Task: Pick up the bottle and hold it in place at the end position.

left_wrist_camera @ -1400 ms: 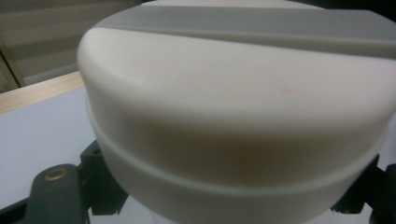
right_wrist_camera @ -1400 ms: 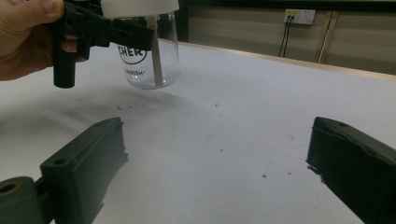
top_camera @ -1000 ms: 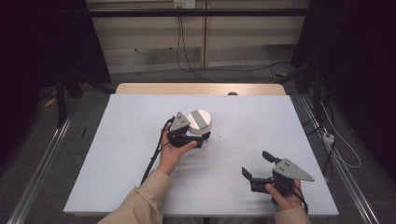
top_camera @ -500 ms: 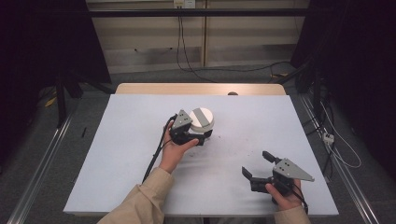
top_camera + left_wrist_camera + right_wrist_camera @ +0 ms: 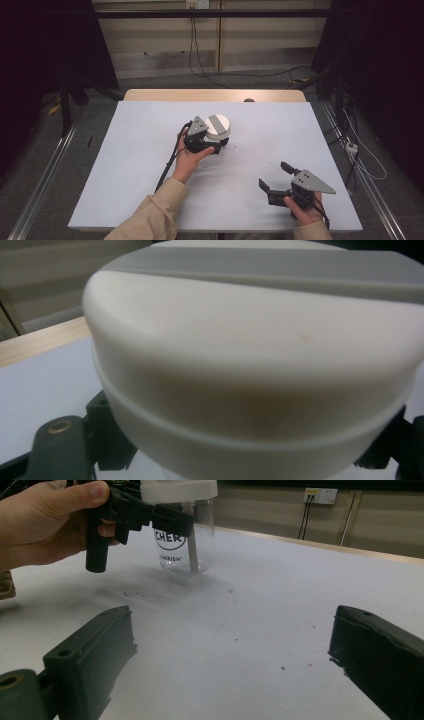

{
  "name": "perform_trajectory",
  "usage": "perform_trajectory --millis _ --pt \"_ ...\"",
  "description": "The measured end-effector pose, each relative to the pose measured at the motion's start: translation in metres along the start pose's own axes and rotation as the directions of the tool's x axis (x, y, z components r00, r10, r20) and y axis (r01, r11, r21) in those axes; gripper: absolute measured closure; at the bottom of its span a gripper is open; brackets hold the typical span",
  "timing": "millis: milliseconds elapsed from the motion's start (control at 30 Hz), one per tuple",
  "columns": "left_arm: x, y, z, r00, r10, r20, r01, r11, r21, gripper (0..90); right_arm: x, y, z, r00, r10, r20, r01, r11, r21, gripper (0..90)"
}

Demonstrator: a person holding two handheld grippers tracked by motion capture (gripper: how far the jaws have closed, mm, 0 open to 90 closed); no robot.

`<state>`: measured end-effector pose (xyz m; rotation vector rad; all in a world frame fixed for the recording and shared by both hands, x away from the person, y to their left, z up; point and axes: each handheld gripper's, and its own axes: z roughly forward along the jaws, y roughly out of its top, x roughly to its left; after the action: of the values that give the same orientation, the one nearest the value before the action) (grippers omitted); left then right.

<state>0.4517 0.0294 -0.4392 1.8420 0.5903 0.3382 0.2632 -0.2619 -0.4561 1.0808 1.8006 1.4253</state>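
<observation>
The surface (image 5: 150,165) is a pale grey-white sheet over a wooden top, whose edge shows along the far side. Beyond it stands a beige panelled wall (image 5: 165,50) with a socket (image 5: 196,4) and hanging cables (image 5: 192,45). Grey floor (image 5: 45,165) surrounds the surface; dark curtains (image 5: 45,45) flank it.

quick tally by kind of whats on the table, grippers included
jars: 1, a clear jar with a white lid
hand-held grippers: 2, the left gripper closed on the jar, the right gripper open over the table
total: 3
</observation>
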Motion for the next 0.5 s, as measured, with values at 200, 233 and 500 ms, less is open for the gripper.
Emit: perform_trajectory --millis 200,233,500 --pt "0.0021 0.0001 0.0014 1.0000 -0.004 -0.007 0.004 1.0000 -0.002 18.5 -0.0004 -0.0002 0.0000 1.0000 0.001 0.001 -0.001 1.000 0.000 3.7" --pt "0.0021 -0.0002 0.0015 1.0000 -0.007 -0.006 0.007 1.0000 -0.003 18.5 -0.0005 -0.0002 -0.0001 1.0000 0.001 0.003 -0.001 1.000 0.001 3.6" --pt "0.0018 -0.0021 0.0039 0.9999 -0.005 -0.011 0.005 1.0000 0.005 18.4 0.0002 -0.0003 0.0005 1.0000 -0.001 0.001 0.001 1.000 0.004 3.7"
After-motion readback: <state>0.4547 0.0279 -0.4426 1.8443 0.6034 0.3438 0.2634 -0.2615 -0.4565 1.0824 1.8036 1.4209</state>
